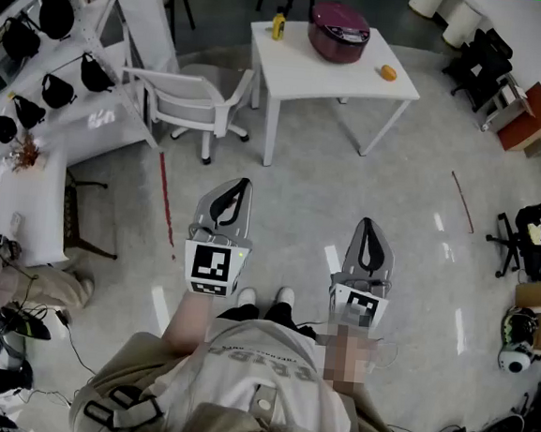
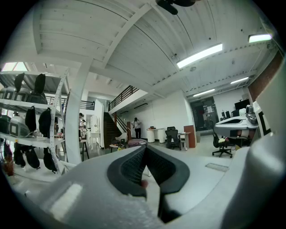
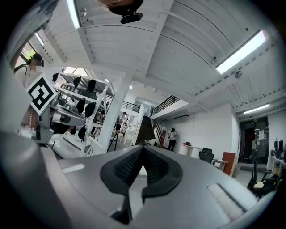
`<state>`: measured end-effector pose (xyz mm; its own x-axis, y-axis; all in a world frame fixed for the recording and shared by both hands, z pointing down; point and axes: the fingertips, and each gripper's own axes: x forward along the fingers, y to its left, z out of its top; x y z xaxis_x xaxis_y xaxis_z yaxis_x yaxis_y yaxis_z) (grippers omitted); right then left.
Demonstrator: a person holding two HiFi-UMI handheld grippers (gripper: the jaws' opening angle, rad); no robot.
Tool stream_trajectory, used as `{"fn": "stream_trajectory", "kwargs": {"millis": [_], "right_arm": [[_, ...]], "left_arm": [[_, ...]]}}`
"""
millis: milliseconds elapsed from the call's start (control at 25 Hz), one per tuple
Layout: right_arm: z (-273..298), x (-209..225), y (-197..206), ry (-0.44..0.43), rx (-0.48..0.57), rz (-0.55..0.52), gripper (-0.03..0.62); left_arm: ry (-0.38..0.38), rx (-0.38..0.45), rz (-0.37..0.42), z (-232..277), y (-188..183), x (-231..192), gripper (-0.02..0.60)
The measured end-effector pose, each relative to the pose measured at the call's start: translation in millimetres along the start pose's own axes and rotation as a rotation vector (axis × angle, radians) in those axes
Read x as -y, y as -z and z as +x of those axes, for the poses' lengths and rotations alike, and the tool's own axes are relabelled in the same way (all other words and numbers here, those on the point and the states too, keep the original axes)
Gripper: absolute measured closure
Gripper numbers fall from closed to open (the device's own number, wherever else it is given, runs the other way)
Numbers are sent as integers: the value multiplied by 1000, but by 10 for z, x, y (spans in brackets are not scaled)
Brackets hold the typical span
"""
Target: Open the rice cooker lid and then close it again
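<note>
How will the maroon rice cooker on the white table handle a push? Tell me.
The rice cooker looks squat and wide-based, so it probably won't tip. Its glossy rounded shell may be slippery to grip. On the smooth white table it could slide when pushed.

A white table [image 1: 307,72] stands on the pale floor. A small orange object [image 1: 387,73] lies near its right edge, and a small yellow item [image 1: 279,27] sits at its far left corner. Just left of the table is a white armchair [image 1: 191,100]. Further left, a white rack [image 1: 72,113] holds black bags [image 1: 57,91]. A red floor strip [image 1: 167,201] runs nearer than the table.
</note>
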<state>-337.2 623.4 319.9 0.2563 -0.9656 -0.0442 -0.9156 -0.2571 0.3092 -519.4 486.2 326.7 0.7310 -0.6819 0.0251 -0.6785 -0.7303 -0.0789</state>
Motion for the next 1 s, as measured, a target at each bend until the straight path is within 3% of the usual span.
{"fn": "stream_trajectory", "kwargs": {"millis": [760, 1000], "right_arm": [[153, 38, 92, -15, 7, 27, 595], [213, 268, 59, -39, 79, 156, 594]], "left_arm": [[1, -35, 18, 184, 106, 41, 570], [-12, -24, 37, 293, -4, 141, 569]]}}
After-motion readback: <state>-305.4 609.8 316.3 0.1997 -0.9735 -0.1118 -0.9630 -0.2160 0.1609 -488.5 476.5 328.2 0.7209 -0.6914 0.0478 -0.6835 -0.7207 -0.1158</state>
